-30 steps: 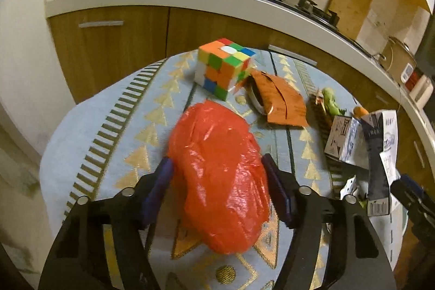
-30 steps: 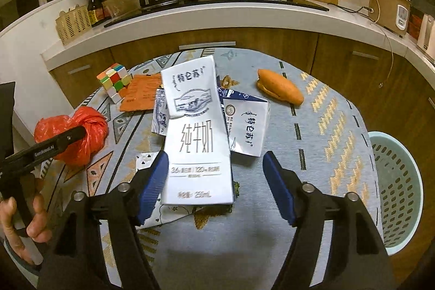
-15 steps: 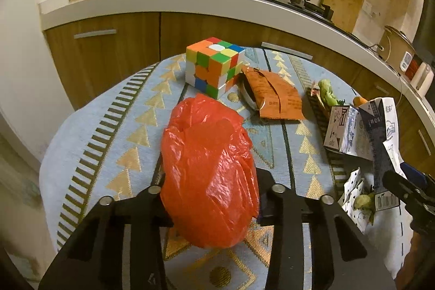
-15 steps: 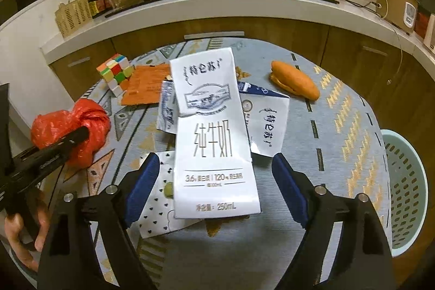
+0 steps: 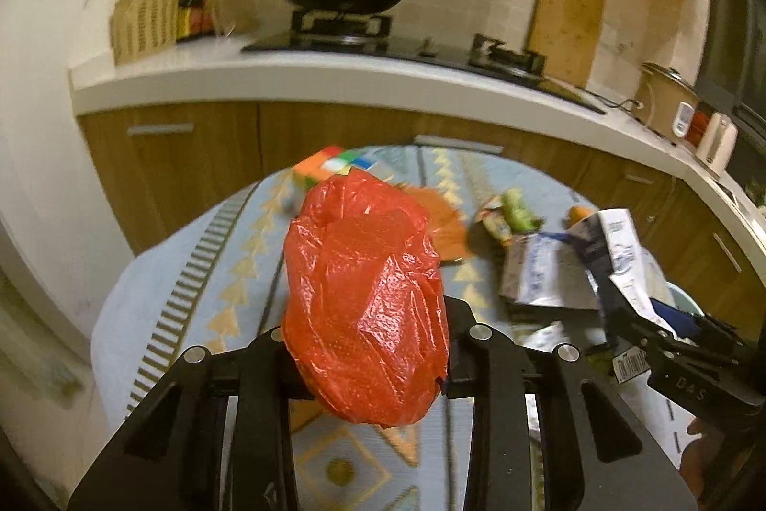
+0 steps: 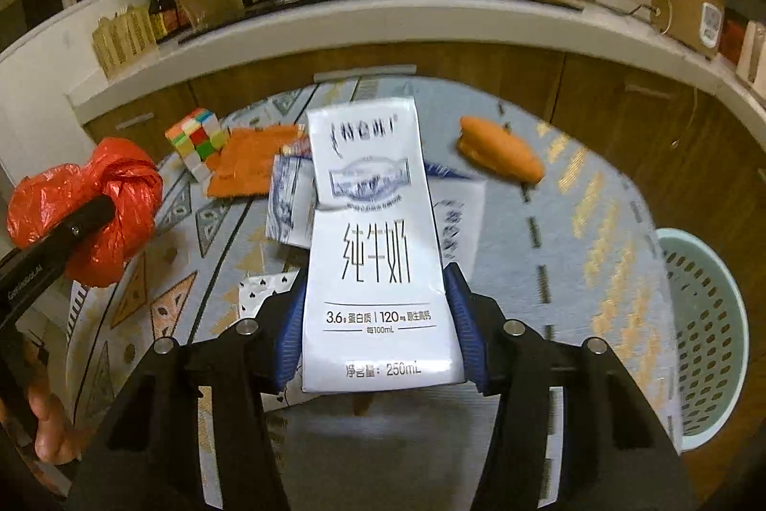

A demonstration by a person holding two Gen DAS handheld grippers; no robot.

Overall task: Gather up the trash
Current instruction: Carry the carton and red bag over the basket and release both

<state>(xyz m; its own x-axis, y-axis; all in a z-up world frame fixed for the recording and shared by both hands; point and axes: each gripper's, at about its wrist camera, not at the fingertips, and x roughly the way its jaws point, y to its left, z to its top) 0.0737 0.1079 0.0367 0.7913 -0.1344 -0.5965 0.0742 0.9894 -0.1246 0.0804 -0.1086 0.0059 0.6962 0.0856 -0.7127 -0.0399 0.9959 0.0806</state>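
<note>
My left gripper (image 5: 366,348) is shut on a crumpled red plastic bag (image 5: 364,300) and holds it above the round table (image 5: 191,271); the bag hides the fingertips. The bag also shows at the left of the right wrist view (image 6: 86,209). My right gripper (image 6: 380,334) is shut on a white 250 mL milk carton (image 6: 373,243), held above the table. More flattened cartons (image 6: 292,204) and wrappers lie under it. A pale green perforated trash basket (image 6: 704,334) stands beside the table at the right.
A colour cube (image 6: 196,135), an orange paper (image 6: 249,166) and an orange bread roll (image 6: 500,154) lie on the table. Green scraps (image 5: 514,214) lie at mid-table. The kitchen counter (image 5: 383,80) with stove and wok curves behind.
Both grippers closed: the left on the red bag, the right on the milk carton. Both then lifted their loads off the table.
</note>
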